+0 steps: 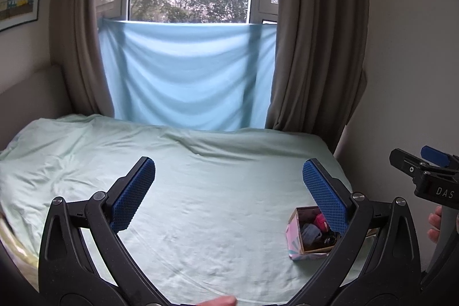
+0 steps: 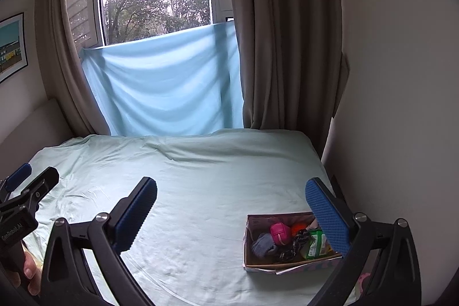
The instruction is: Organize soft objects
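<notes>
Presently both tools hang above the bed (image 2: 200, 177), neither carrying anything. The left gripper (image 1: 229, 191) has its jaws spread wide and empty; the right gripper (image 2: 231, 212) likewise stands apart, unloaded. The soft objects are gathered in a small cardboard box (image 2: 249, 254) near the bed's right edge: a grey sock (image 2: 264, 244), a pink pouch (image 2: 279, 233), an orange item (image 2: 298, 228), a dark cord (image 2: 295, 243) and a green packet (image 2: 315, 244). Judged complete or nearly so: the sheet around the box shows no stray items.
</notes>
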Motion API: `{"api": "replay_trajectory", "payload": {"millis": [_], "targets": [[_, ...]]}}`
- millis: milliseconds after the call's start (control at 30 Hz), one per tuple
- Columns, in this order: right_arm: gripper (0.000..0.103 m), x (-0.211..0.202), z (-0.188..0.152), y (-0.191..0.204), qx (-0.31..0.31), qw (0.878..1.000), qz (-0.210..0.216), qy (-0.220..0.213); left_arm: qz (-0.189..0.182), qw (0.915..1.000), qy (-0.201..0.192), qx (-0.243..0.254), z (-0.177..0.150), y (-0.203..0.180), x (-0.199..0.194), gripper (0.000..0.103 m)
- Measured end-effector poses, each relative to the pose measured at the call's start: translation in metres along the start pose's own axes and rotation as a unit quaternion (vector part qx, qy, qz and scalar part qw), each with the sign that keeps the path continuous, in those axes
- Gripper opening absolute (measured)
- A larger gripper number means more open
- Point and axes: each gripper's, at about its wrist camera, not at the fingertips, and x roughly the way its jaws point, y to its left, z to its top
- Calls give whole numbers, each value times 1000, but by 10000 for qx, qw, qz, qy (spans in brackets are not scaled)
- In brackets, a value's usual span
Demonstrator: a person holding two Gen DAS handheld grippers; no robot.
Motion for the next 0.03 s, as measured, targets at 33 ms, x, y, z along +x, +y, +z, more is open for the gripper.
{"api": "replay_trajectory", "payload": {"millis": [33], "targets": [[103,1,0,1,-5,10000,-5,9,-21,10000,6,-22,0,2,1,103]]}}
